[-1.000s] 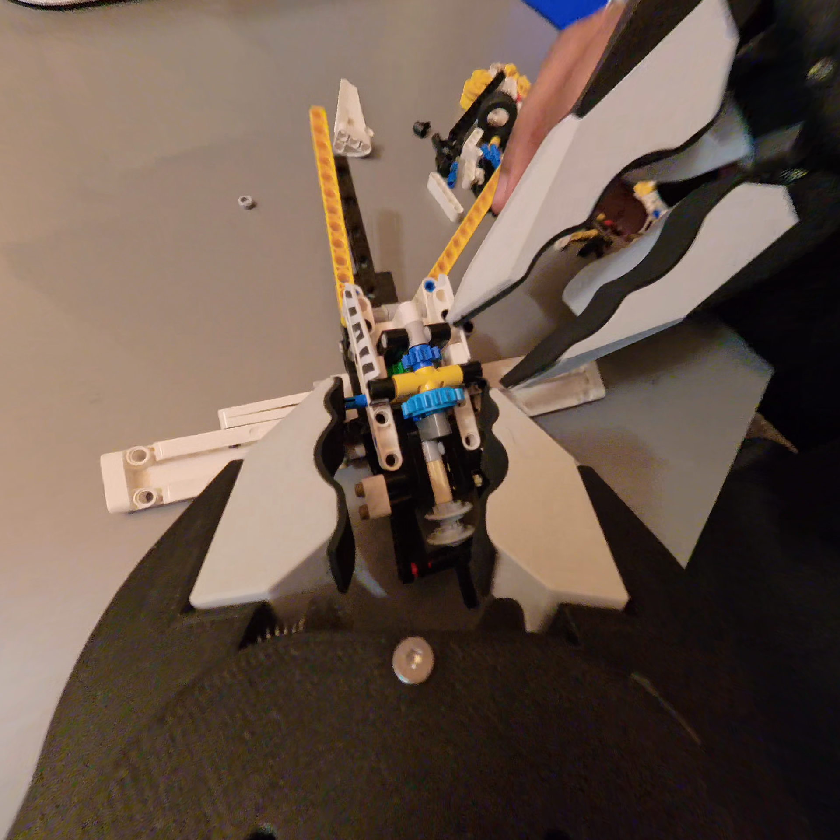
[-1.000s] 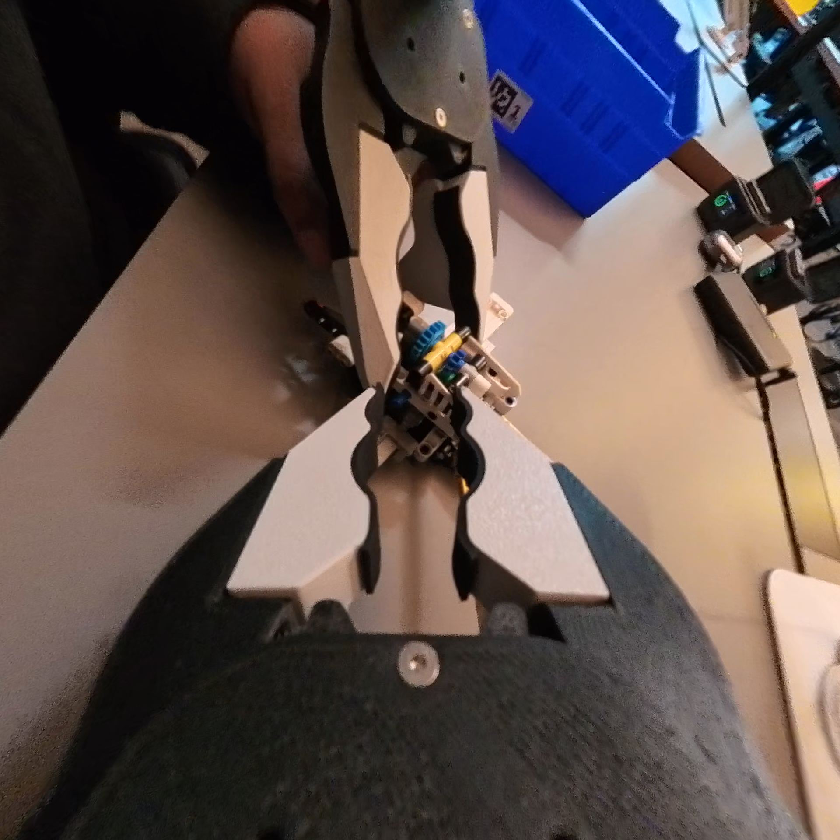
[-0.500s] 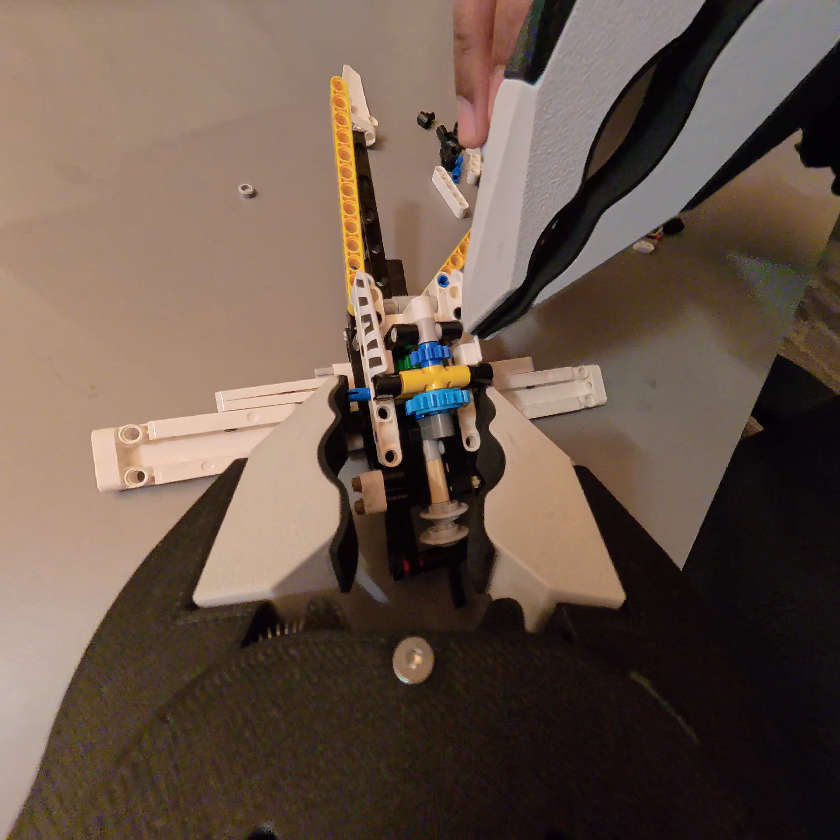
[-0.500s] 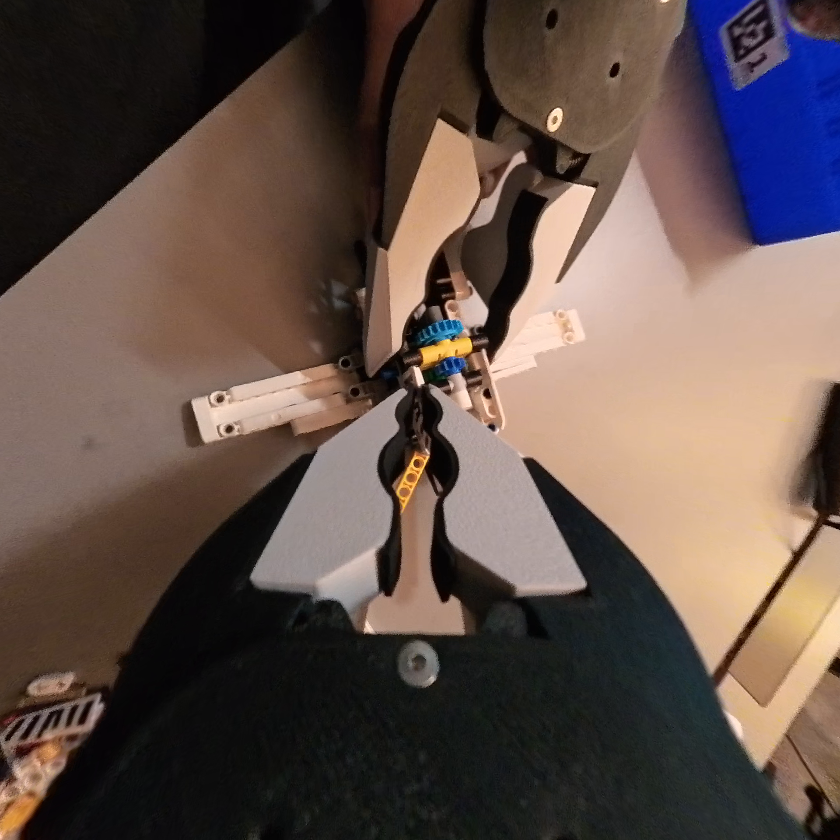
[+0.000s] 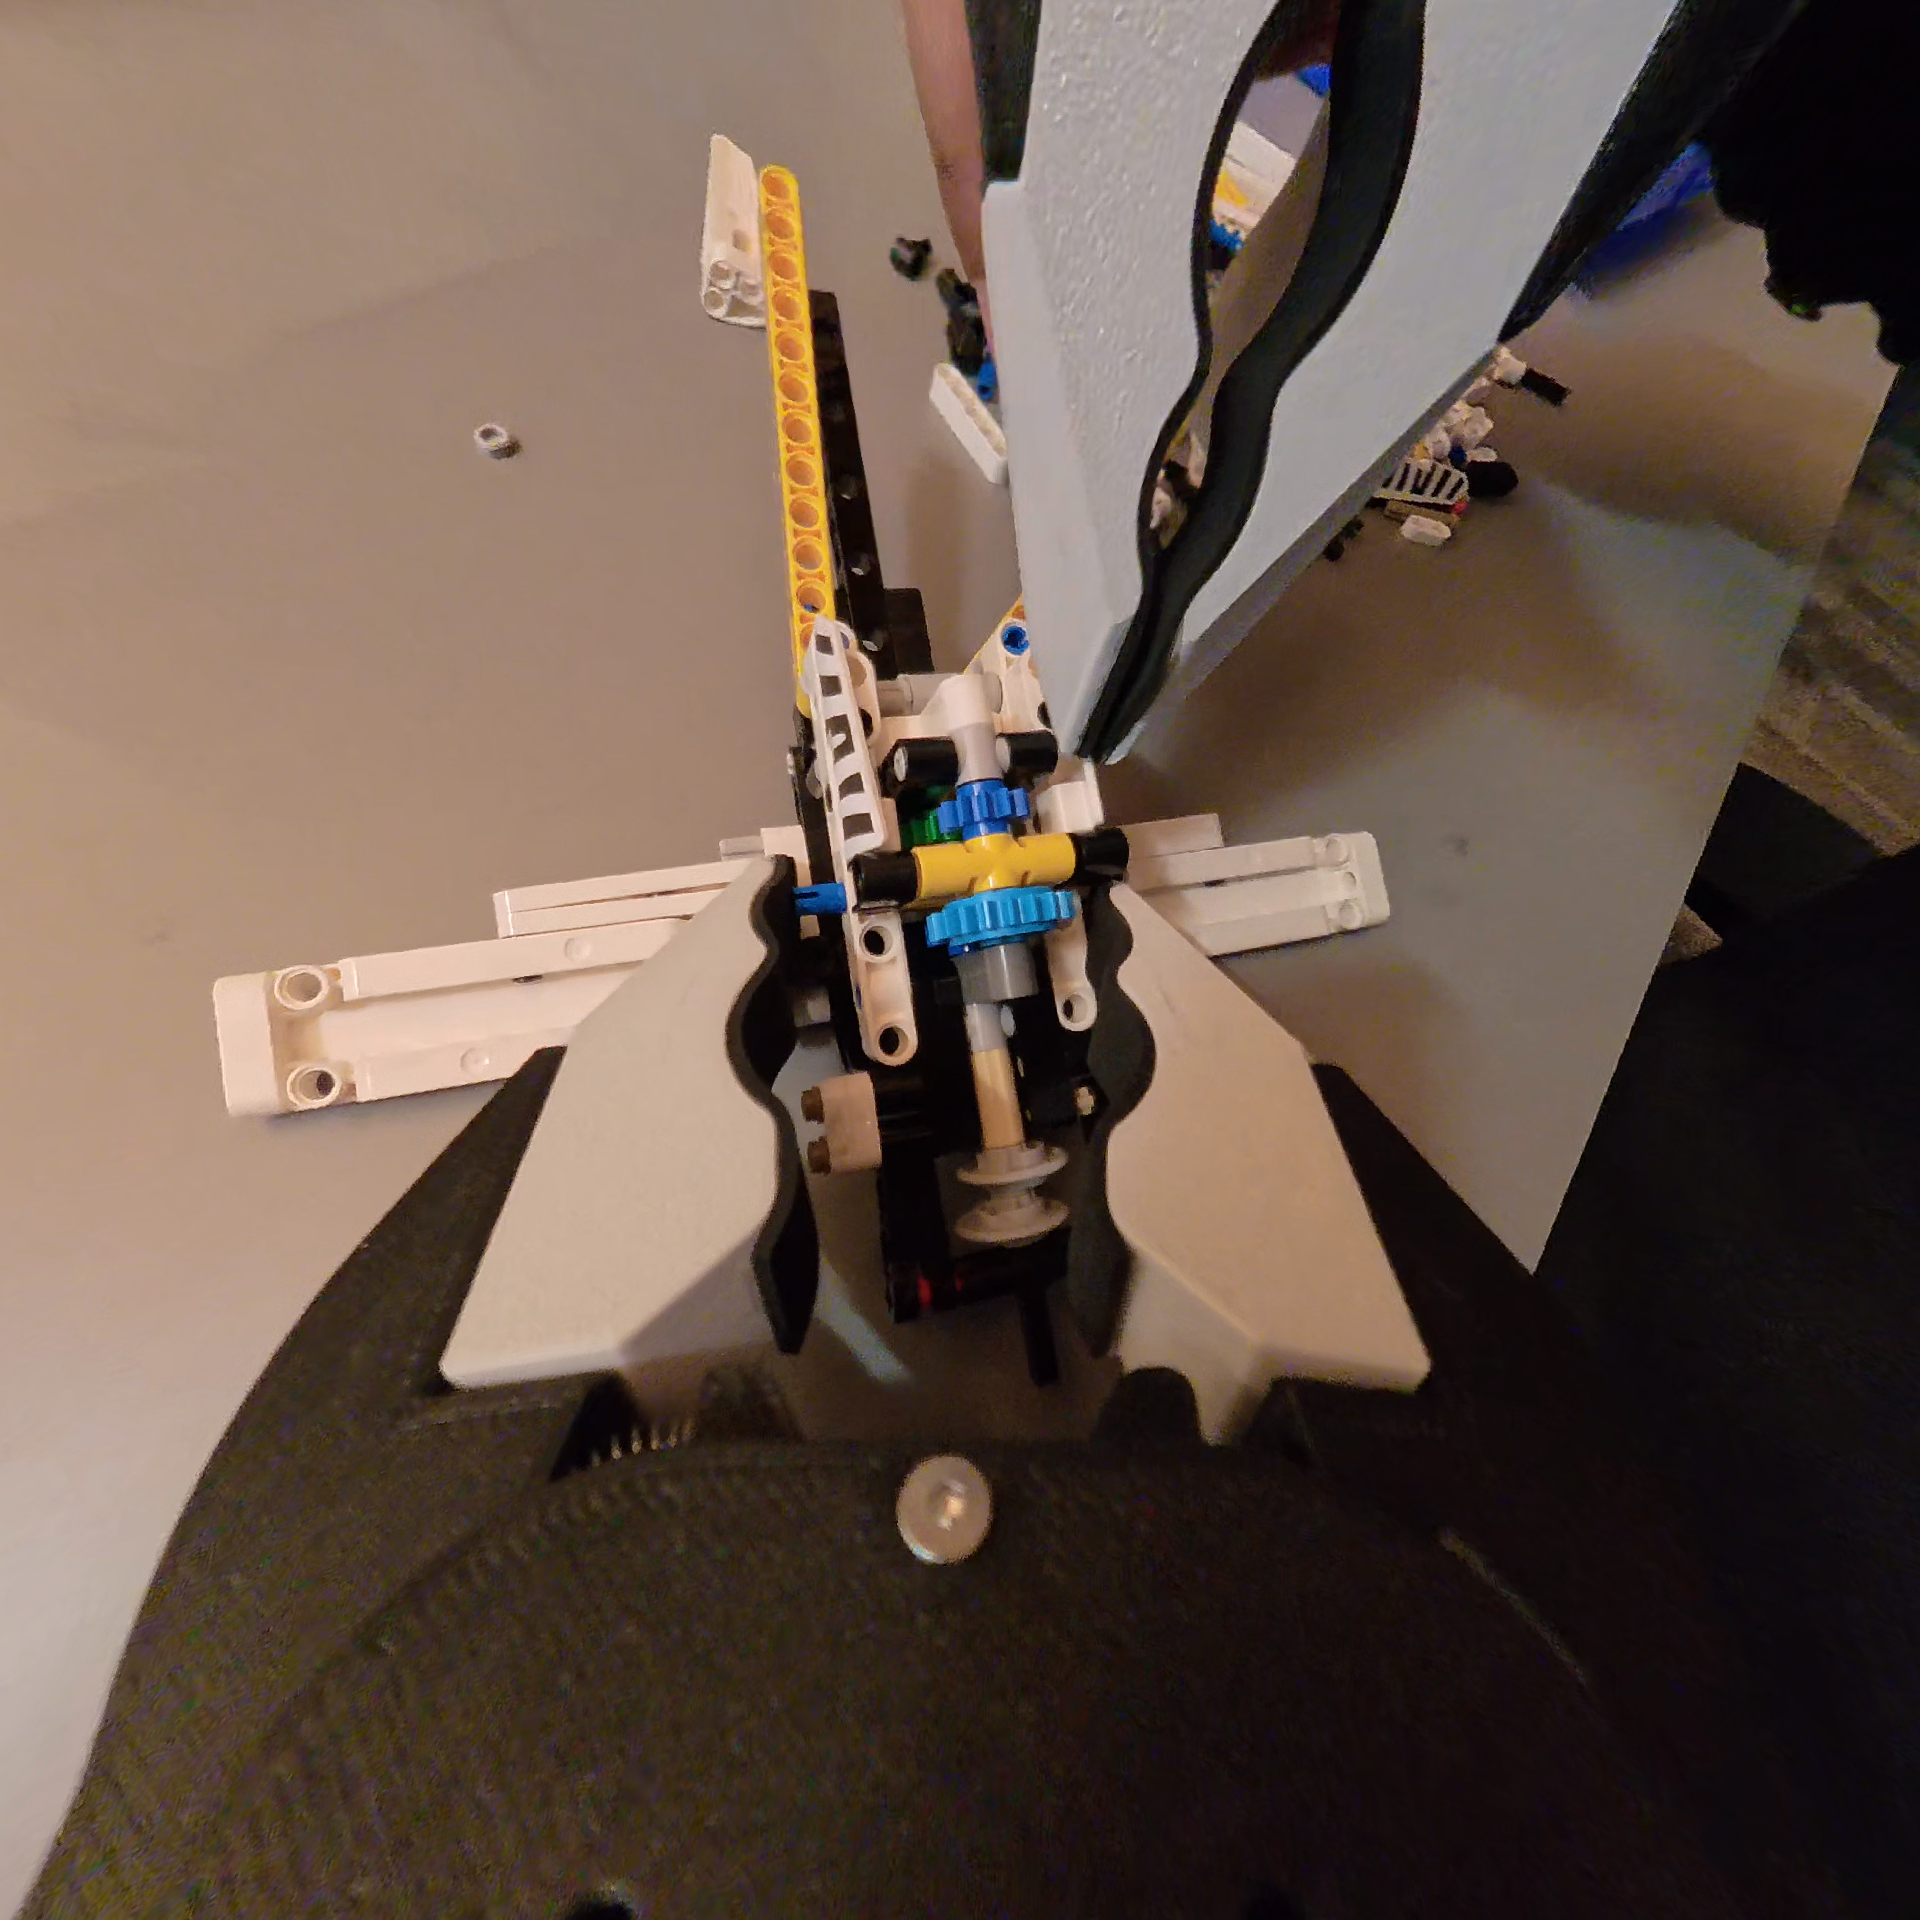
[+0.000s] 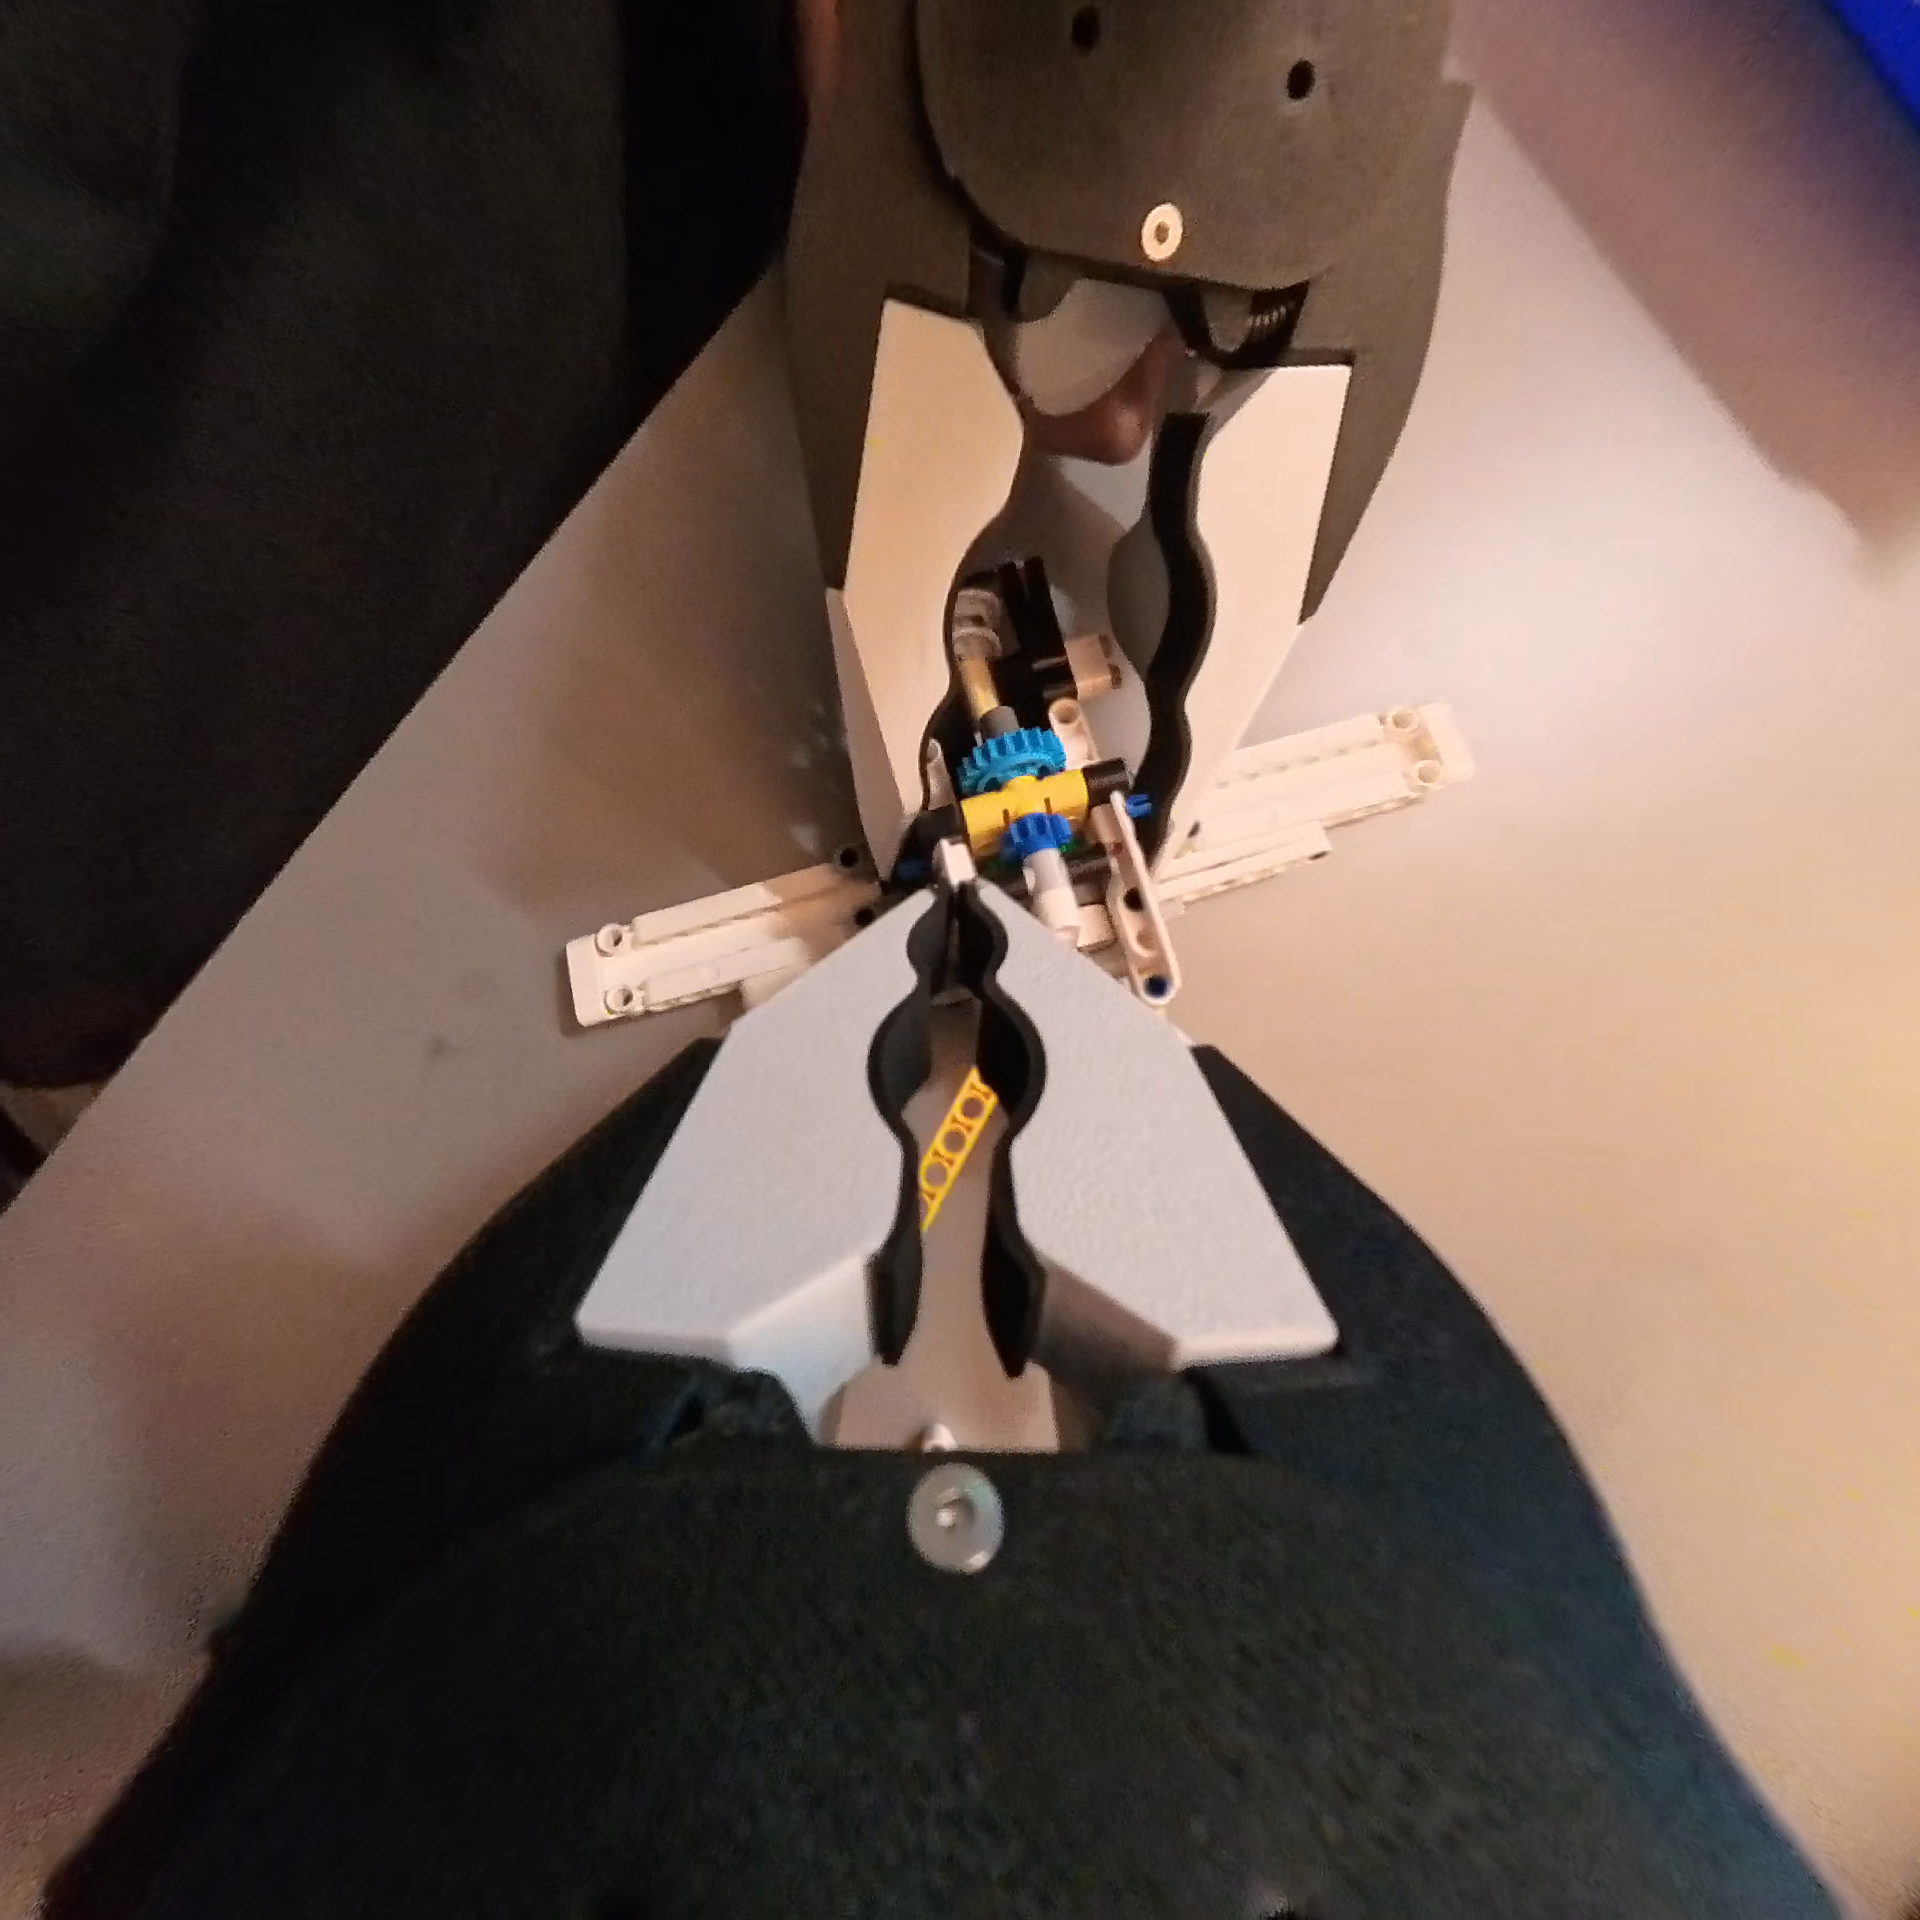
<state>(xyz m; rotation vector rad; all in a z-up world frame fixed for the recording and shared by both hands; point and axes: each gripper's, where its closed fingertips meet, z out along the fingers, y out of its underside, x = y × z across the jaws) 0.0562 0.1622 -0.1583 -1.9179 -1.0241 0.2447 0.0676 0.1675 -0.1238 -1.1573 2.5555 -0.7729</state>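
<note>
Below, the left gripper point(image 5: 940, 935) clamps a toy-brick model point(image 5: 966, 862) of gears and beams, its pads pressed on both sides, low over the grey worktop point(image 5: 312, 623). Opposite, the right gripper point(image 6: 954, 904) is clenched, fingertips pinched on a small white piece point(image 6: 951, 862) at the model's end. Loose bricks point(image 5: 1444, 468) lie beyond.

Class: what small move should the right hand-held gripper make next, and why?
Probably open it a little. The right hand-held gripper is shut, its tips right by a white piece of the brick model, which the left hand-held gripper clamps on the table. Shut tips can only nudge, not grip.
</note>
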